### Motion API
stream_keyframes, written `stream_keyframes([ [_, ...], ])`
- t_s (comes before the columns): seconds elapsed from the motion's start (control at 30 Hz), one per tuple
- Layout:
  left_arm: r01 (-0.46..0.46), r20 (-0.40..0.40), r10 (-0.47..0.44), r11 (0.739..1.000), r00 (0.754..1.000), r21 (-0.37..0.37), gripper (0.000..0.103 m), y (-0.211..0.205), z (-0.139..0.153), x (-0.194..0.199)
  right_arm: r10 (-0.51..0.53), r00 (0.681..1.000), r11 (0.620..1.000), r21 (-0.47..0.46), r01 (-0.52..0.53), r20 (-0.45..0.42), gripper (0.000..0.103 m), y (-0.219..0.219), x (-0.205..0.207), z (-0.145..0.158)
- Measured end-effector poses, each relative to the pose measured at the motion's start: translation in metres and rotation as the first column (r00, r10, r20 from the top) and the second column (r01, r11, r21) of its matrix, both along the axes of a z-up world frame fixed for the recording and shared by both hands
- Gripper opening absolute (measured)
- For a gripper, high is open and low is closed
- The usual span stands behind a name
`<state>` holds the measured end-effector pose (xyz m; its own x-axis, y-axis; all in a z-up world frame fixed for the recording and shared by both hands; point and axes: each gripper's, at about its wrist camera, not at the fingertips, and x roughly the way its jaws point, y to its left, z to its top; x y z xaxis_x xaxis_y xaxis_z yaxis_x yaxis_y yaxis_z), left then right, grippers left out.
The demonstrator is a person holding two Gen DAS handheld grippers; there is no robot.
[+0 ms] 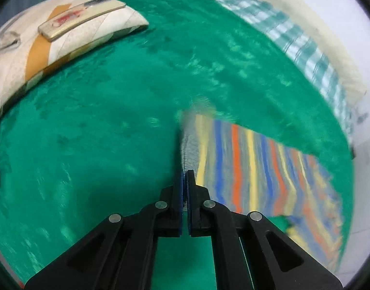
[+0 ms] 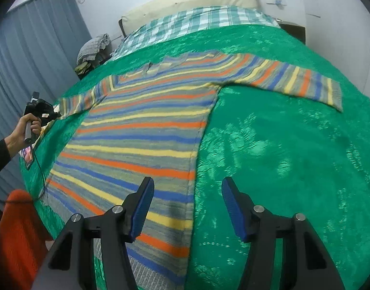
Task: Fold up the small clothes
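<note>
The striped sweater (image 2: 146, 130) is spread flat on the green blanket (image 2: 281, 145), filling the centre and left of the right wrist frame. One cuff is pinched tight by the left gripper (image 1: 185, 176) at lower centre of its view. The right gripper (image 2: 187, 207) is held wide open over the sweater's side edge, nothing grabbed.

Striped sweater (image 1: 245, 164) motion-blurred in left wrist view, its cuff edge hidden inside the pinched jaws; sweater hem cut off by the frame bottom in right wrist view; small screen (image 2: 28, 155) at bed edge too small to read; orange cloth (image 2: 18, 236) cropped.
</note>
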<state>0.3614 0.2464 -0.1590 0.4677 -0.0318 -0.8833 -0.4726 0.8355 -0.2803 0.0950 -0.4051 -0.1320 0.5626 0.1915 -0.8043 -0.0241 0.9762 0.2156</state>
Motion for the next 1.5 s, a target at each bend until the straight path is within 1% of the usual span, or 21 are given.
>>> stream_keyframes([
  [0.07,0.034,-0.023,-0.033,0.998,0.999,0.061,0.0,-0.003,-0.003,0.0,0.017,1.0,1.0,-0.008,-0.017,-0.012,0.058,0.005,0.002,-0.005],
  [0.13,0.04,-0.027,-0.037,0.993,0.999,0.11,0.0,-0.005,0.0,0.0,0.03,0.999,0.999,-0.018,-0.03,-0.025,0.058,0.009,0.003,-0.009],
  [0.27,0.046,-0.041,-0.039,0.984,0.998,0.174,0.0,0.003,0.001,0.003,0.036,0.998,0.999,-0.026,-0.038,-0.059,0.058,0.011,0.005,-0.02],
  [0.33,0.066,-0.067,-0.053,0.972,0.996,0.225,0.0,0.001,-0.006,0.015,0.039,0.997,0.999,-0.026,-0.041,-0.069,0.058,0.013,0.006,-0.024],
  [0.37,0.072,-0.083,-0.054,0.969,0.995,0.237,0.0,0.0,-0.01,0.018,0.041,0.997,0.999,-0.03,-0.043,-0.073,0.058,0.013,0.006,-0.025],
  [0.47,0.061,-0.113,-0.035,0.97,0.993,0.235,0.0,0.003,-0.026,0.018,0.043,0.996,0.998,-0.038,-0.046,-0.076,0.058,0.014,0.007,-0.027],
  [0.6,0.038,-0.101,-0.014,0.972,0.995,0.232,0.002,0.006,-0.033,0.013,0.039,0.996,0.998,-0.042,-0.042,-0.082,0.058,0.014,0.008,-0.029],
  [0.63,0.025,-0.098,-0.003,0.974,0.995,0.223,0.007,0.008,-0.032,0.012,0.039,0.996,0.998,-0.046,-0.043,-0.083,0.058,0.014,0.008,-0.029],
  [0.67,0.002,-0.087,0.014,0.982,0.996,0.188,0.011,0.015,-0.03,0.008,0.037,0.996,0.998,-0.05,-0.041,-0.083,0.058,0.014,0.008,-0.029],
  [0.73,-0.037,-0.08,0.05,0.987,0.996,0.155,0.018,0.026,-0.025,-0.002,0.03,0.996,0.998,-0.054,-0.034,-0.08,0.058,0.014,0.007,-0.028],
  [0.77,-0.054,-0.075,0.065,0.988,0.995,0.143,0.031,0.032,-0.021,-0.01,0.021,0.997,0.998,-0.056,-0.025,-0.077,0.058,0.012,0.006,-0.026],
  [0.83,-0.074,-0.052,0.081,0.989,0.995,0.126,0.049,0.04,-0.013,-0.032,-0.003,0.998,0.998,-0.055,-0.001,-0.06,0.059,0.007,0.004,-0.02],
  [0.87,-0.071,-0.041,0.076,0.99,0.996,0.125,0.053,0.041,-0.009,-0.042,-0.02,0.999,0.998,-0.056,0.018,-0.044,0.062,0.004,0.003,-0.016],
  [0.97,0.003,-0.025,0.0,0.993,1.0,0.119,0.059,0.027,0.003,-0.081,-0.079,0.997,0.995,-0.062,0.079,0.004,0.068,-0.007,-0.003,-0.003],
  [1.03,0.073,-0.009,-0.072,0.993,0.997,0.091,0.065,0.006,0.01,-0.116,-0.117,0.993,0.991,-0.067,0.119,0.022,0.069,-0.014,-0.006,0.003],
  [1.1,0.134,0.019,-0.136,0.989,0.991,0.054,0.071,-0.016,0.014,-0.141,-0.159,0.987,0.984,-0.079,0.161,0.026,0.069,-0.02,-0.009,0.006],
  [1.17,0.215,0.06,-0.215,0.977,0.975,0.02,0.08,-0.046,0.017,-0.172,-0.206,0.978,0.973,-0.097,0.207,0.02,0.069,-0.027,-0.012,0.007],
  [1.23,0.257,0.079,-0.257,0.966,0.963,0.014,0.087,-0.064,0.015,-0.185,-0.252,0.968,0.961,-0.112,0.252,0.014,0.069,-0.032,-0.017,0.008],
  [1.3,0.296,0.085,-0.298,0.954,0.951,0.035,0.087,-0.078,0.007,-0.193,-0.297,0.955,0.944,-0.141,0.297,0.02,0.069,-0.038,-0.022,0.01],
  [1.4,0.304,0.065,-0.306,0.952,0.95,0.048,0.087,-0.083,-0.011,-0.193,-0.337,0.941,0.921,-0.191,0.339,0.041,0.076,-0.042,-0.028,0.011],
  [1.5,0.306,0.045,-0.311,0.948,0.949,0.094,0.087,-0.085,-0.02,-0.195,-0.355,0.934,0.904,-0.241,0.353,0.037,0.077,-0.048,-0.03,0.006],
])
